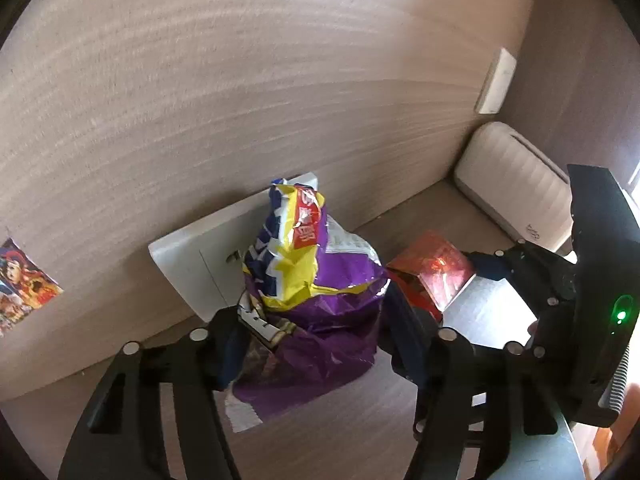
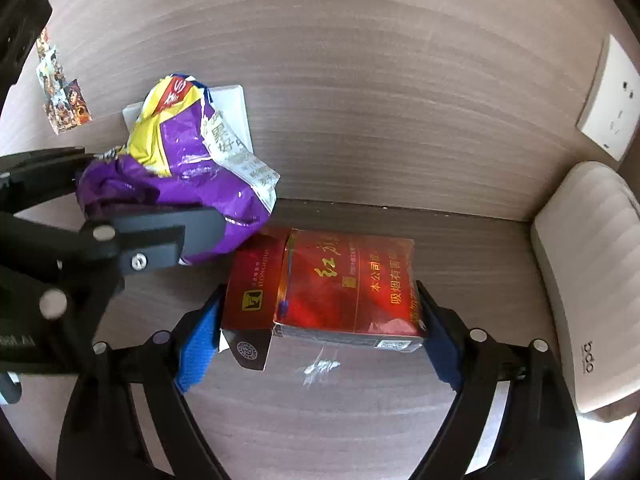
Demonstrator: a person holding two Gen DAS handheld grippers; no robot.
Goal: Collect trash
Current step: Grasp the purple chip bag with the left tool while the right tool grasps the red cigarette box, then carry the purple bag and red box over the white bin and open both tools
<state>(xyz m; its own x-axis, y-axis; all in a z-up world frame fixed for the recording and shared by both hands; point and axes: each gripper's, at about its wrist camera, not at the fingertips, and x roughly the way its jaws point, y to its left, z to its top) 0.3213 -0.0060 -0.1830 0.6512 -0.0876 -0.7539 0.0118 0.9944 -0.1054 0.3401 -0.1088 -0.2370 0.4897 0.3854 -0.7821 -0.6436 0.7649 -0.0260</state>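
Note:
A crumpled purple and yellow snack bag (image 1: 312,304) stands between the fingers of my left gripper (image 1: 316,336), which is shut on it. It also shows in the right wrist view (image 2: 180,168), with the left gripper (image 2: 120,216) around it. A red cigarette pack (image 2: 332,284) with its lid flap open sits between the blue pads of my right gripper (image 2: 320,320), which is shut on it. In the left wrist view the red pack (image 1: 432,268) lies to the right of the bag, held by the right gripper (image 1: 480,280).
A wooden shelf (image 2: 360,420) runs under both items, with a wood wall panel (image 1: 240,100) behind. A white wall socket (image 1: 188,264) is behind the bag, another socket (image 2: 608,100) at the right. A white ribbed device (image 2: 592,280) stands at the right. Stickers (image 1: 24,284) are on the wall at left.

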